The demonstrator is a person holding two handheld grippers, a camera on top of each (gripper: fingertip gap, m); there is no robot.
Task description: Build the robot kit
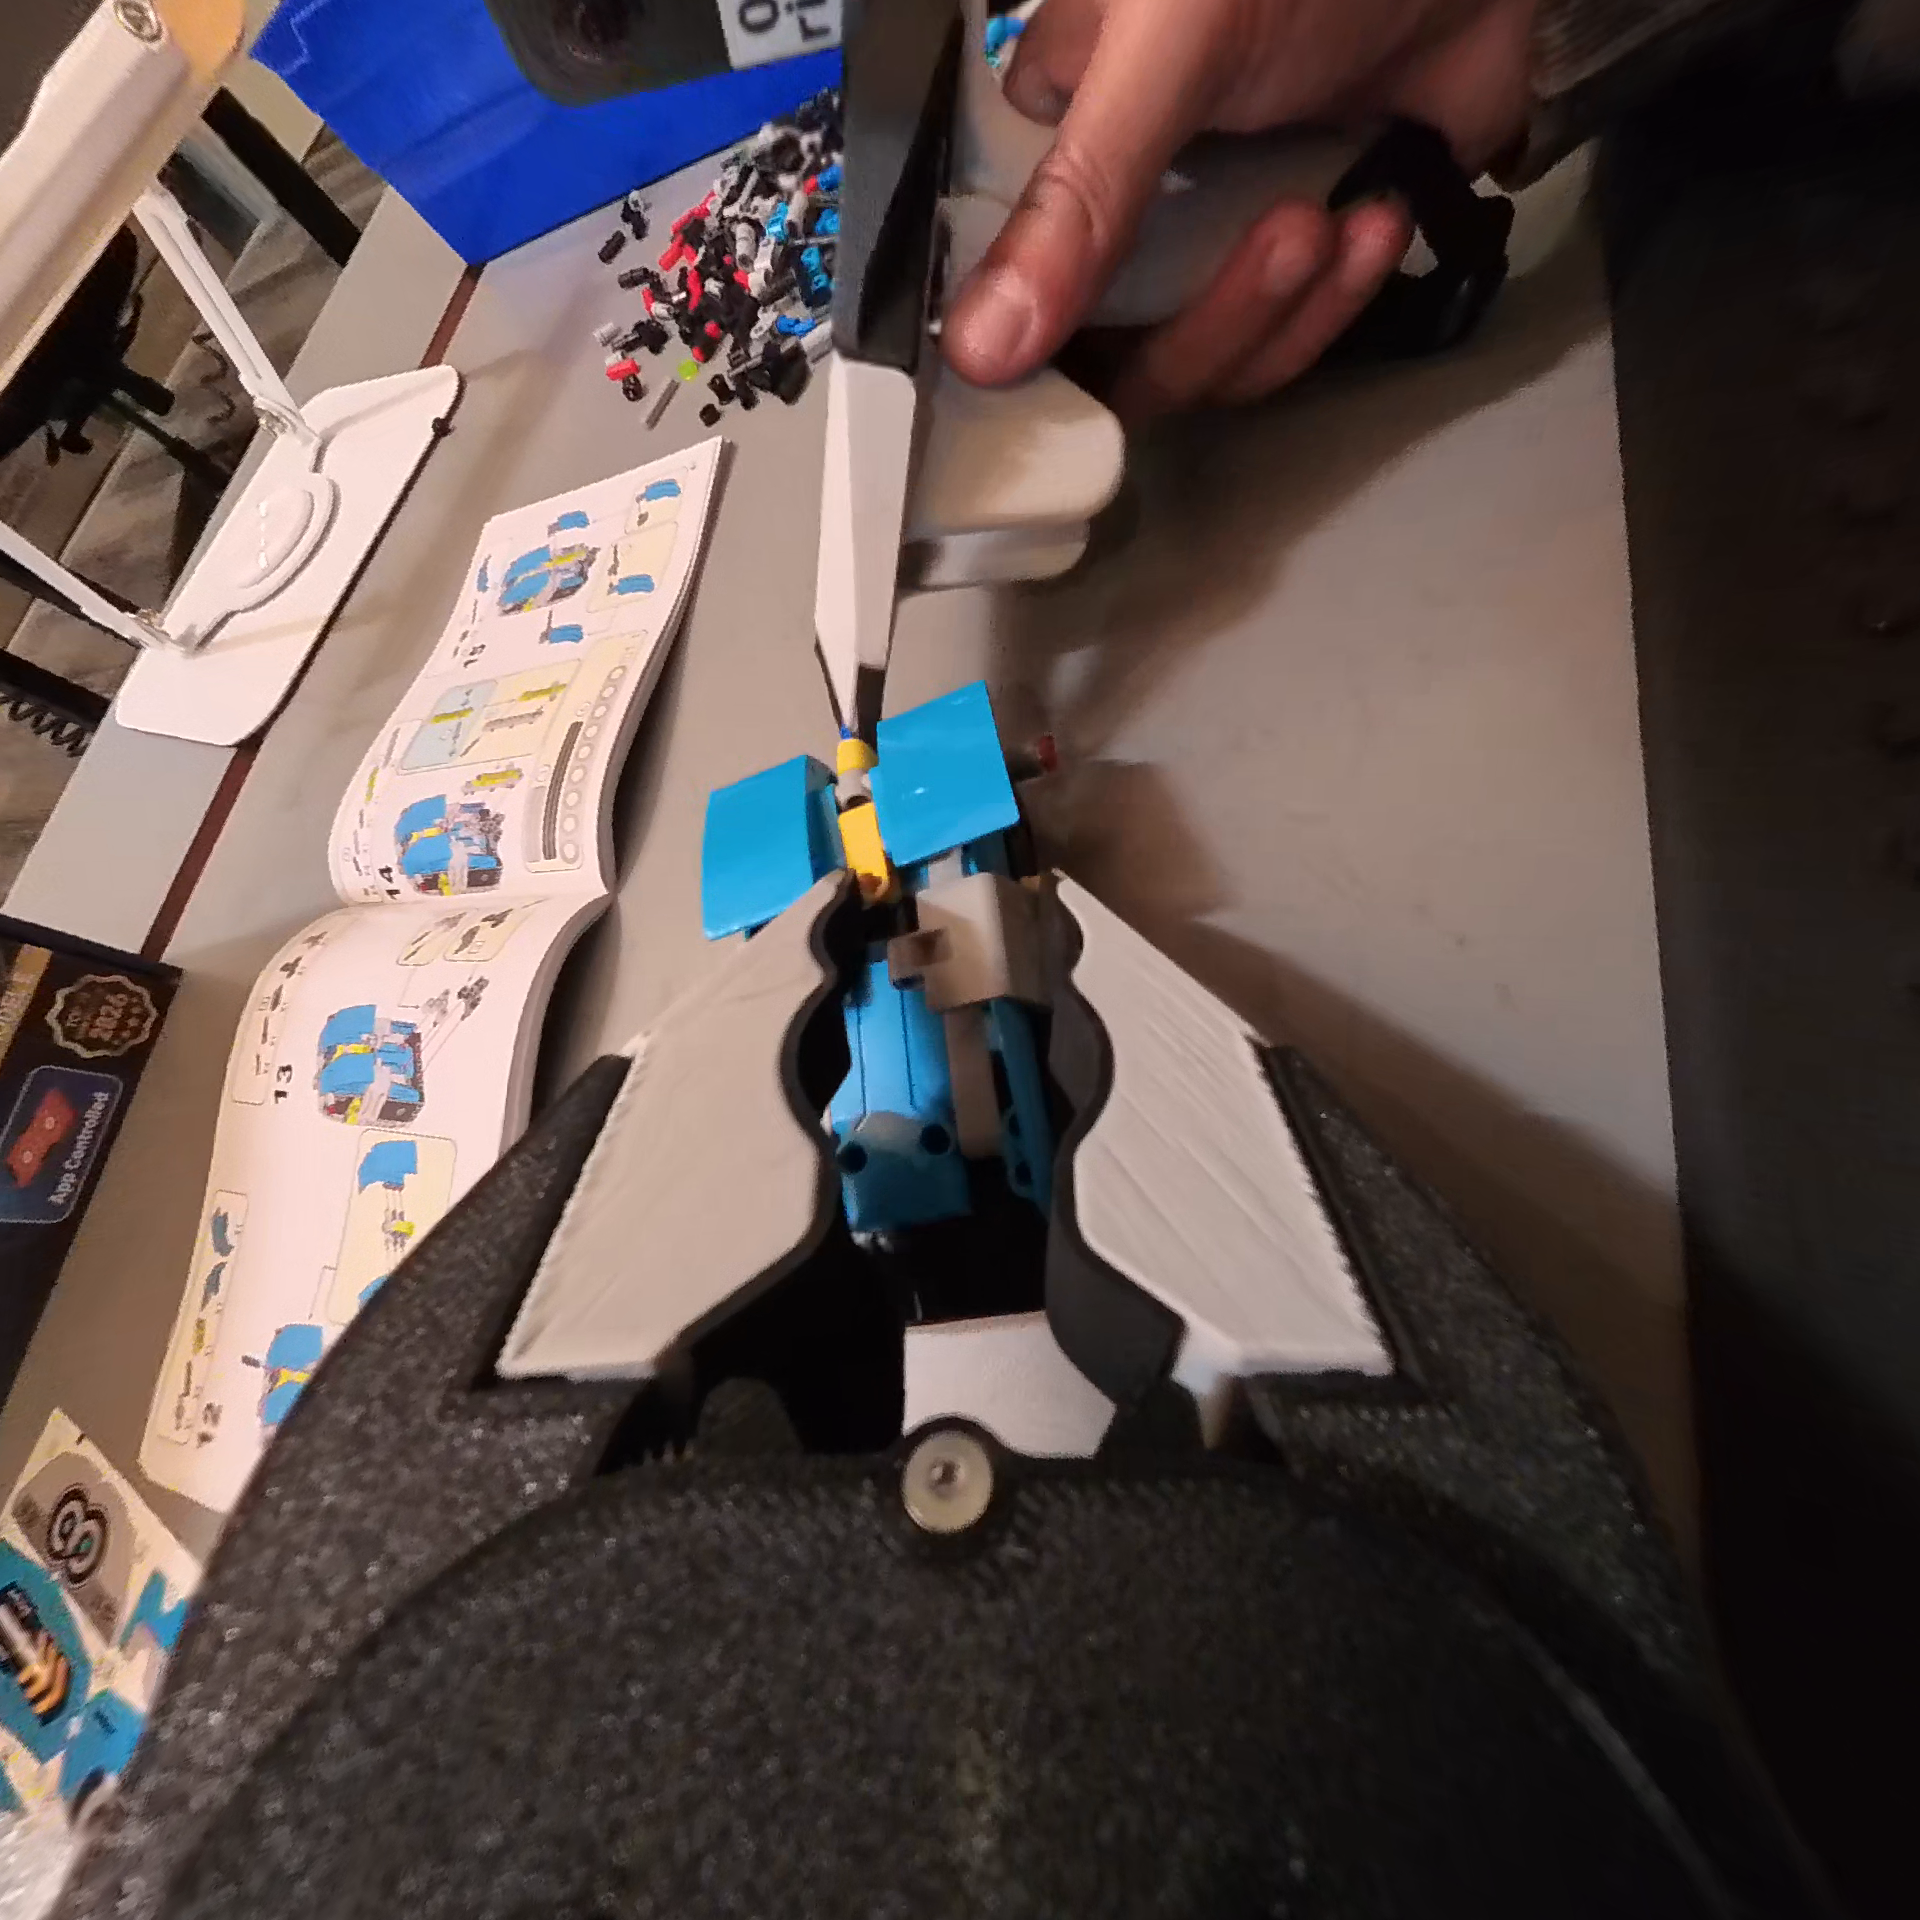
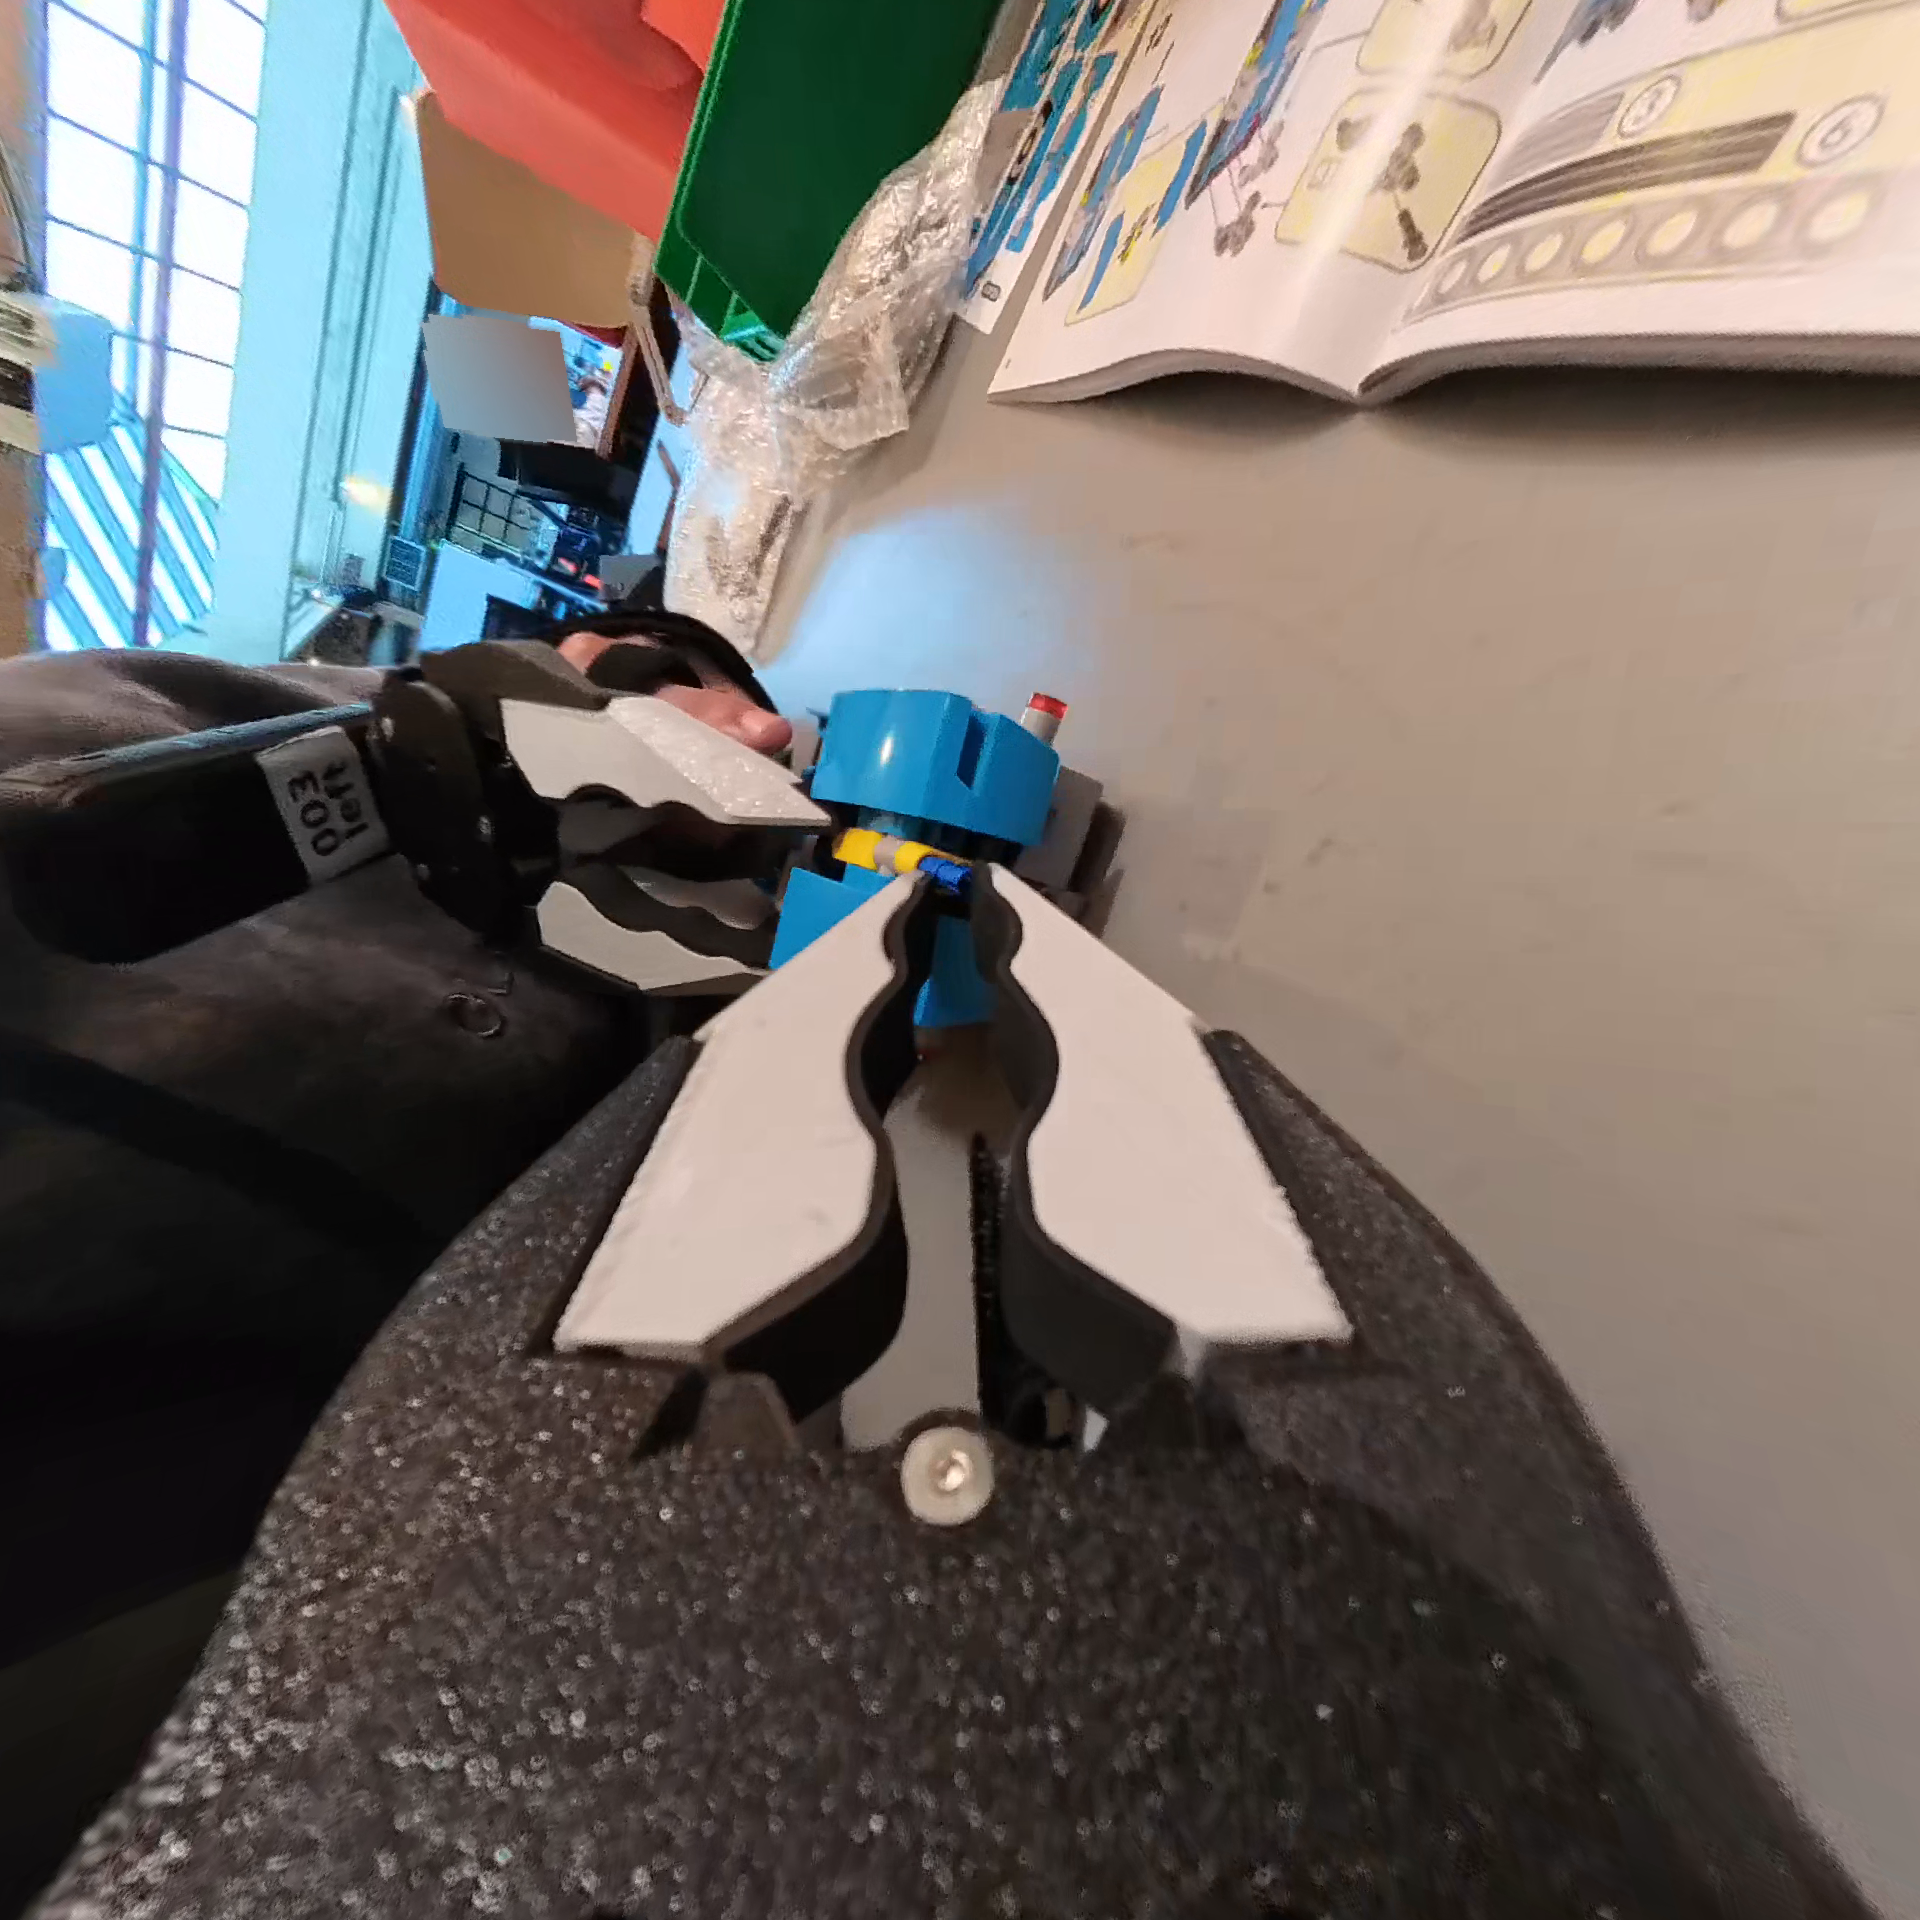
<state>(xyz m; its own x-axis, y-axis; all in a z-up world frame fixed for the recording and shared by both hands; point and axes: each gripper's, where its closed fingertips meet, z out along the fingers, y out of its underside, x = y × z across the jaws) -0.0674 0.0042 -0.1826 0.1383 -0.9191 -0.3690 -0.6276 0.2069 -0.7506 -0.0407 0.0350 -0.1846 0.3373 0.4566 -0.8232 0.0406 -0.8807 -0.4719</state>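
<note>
My left gripper (image 1: 948, 899) is shut on a blue and grey brick model (image 1: 902, 1086), which it holds just above the grey table (image 1: 1351, 779). The model has two blue curved panels (image 1: 940, 774) and a yellow and grey axle (image 1: 858, 821) between them. My right gripper (image 2: 950, 881) comes in from above with its jaws nearly together on a small blue pin (image 2: 952, 875) at the end of that axle. In the right wrist view the model (image 2: 925, 764) sits ahead, with the left gripper (image 2: 717, 862) gripping it from the left. In the left wrist view a hand (image 1: 1195, 177) holds the right gripper (image 1: 854, 665).
An open instruction booklet (image 1: 468, 831) lies to the left, also in the right wrist view (image 2: 1455, 208). Beyond it are a pile of loose small parts (image 1: 727, 260), a blue bin (image 1: 468, 125) and a white stand base (image 1: 291, 540). A green bin (image 2: 810, 135) and plastic bags (image 2: 831, 364) lie farther off. There is about 5 cm between the tips of the two grippers.
</note>
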